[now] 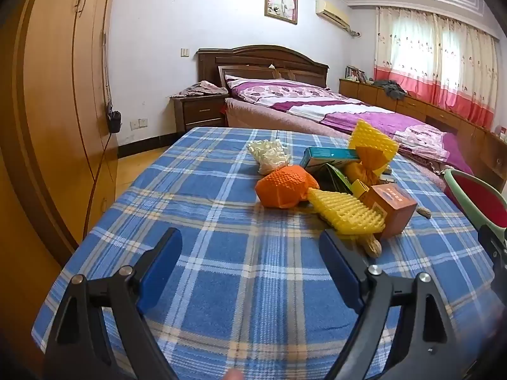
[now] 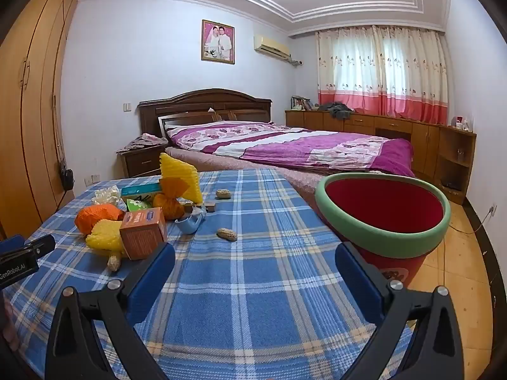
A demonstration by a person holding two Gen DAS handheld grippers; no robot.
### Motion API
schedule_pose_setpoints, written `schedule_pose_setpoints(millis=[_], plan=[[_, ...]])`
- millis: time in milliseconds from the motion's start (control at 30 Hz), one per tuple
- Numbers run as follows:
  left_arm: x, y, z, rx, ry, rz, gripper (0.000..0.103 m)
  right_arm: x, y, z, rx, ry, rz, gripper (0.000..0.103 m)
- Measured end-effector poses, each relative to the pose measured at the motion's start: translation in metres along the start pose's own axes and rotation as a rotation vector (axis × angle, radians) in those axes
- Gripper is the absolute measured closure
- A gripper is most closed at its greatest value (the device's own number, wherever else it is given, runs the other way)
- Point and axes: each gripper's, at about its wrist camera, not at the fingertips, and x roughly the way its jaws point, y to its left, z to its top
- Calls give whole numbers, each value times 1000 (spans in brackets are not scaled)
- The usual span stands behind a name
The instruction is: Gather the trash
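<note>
Right wrist view: crumpled orange and yellow foam-net trash pile (image 2: 107,231) on blue plaid blanket (image 2: 253,285); right gripper (image 2: 255,261) and left gripper (image 1: 250,250) both gape, empty.

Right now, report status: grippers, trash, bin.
Left hand-held gripper open, empty. Right hand-held gripper open, empty. Trash pile untouched on plaid cloth. Red bin right of table, nothing blocking.

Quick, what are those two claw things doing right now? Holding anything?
Left gripper: open, holding nothing, above the blue plaid cloth.
Right gripper: open, holding nothing, between the orange box and the red bin.
</note>
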Motion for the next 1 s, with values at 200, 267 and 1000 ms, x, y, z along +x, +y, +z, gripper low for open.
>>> schedule_pose_setpoints(millis=[200, 267, 1000], plan=[[-1, 0, 0, -5, -3, 0, 15, 0, 0, 0, 7, 0, 3, 0], [-1, 0, 0, -2, -3, 2, 15, 0, 0, 0, 7, -1, 2, 0], [-1, 0, 0, -5, 2, 0, 15, 0, 0, 0, 5, -3, 1, 0]])
